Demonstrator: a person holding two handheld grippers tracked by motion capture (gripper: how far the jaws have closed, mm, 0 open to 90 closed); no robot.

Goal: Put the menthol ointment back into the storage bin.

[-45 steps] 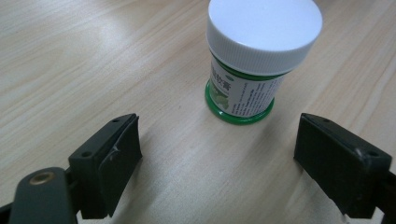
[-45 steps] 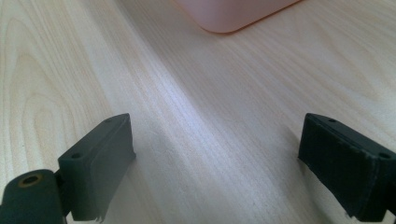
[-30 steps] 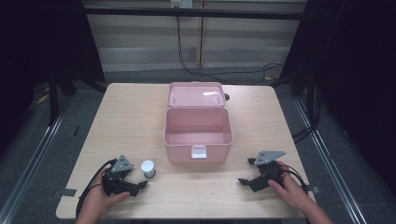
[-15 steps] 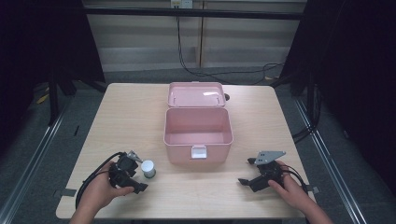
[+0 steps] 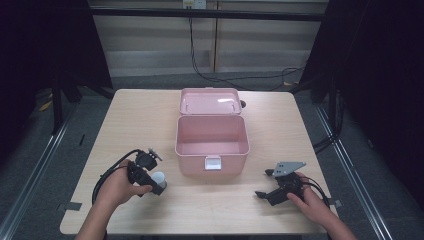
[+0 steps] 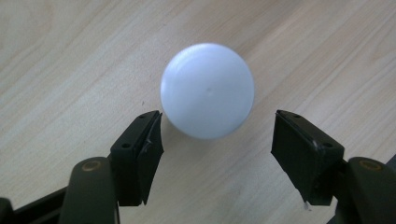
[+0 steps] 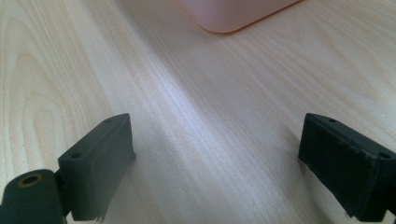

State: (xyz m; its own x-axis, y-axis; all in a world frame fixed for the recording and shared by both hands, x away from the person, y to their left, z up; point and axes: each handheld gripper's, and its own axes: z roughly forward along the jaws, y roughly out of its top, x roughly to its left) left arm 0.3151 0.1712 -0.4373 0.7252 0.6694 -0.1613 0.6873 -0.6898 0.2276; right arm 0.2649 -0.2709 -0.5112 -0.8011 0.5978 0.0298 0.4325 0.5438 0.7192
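My left gripper (image 6: 217, 140), jaws half-closing, not yet touching, looks straight down on the white cap (image 6: 208, 90); right gripper (image 7: 219, 163) rests wide.

One table (image 5: 125, 120), wood-grained. One pink box (image 5: 212, 145), at the table's centre, made of one open tub and one lid (image 5: 210, 101) hinged back at 12 o'clock; one white latch (image 5: 212, 162) at the tub's 6 o'clock side. One white round-topped object (image 5: 158, 178), at 8 o'clock from the box; seen from above in the left gripper view (image 6: 208, 91). Two grippers: left gripper (image 5: 156, 183) at 8 o'clock, right gripper (image 5: 261, 184) at 4 o'clock, each with two black jaws and one trailing cable. Two hands, one per gripper. One grey three-cornered plate (image 5: 288, 167), on the right gripper.
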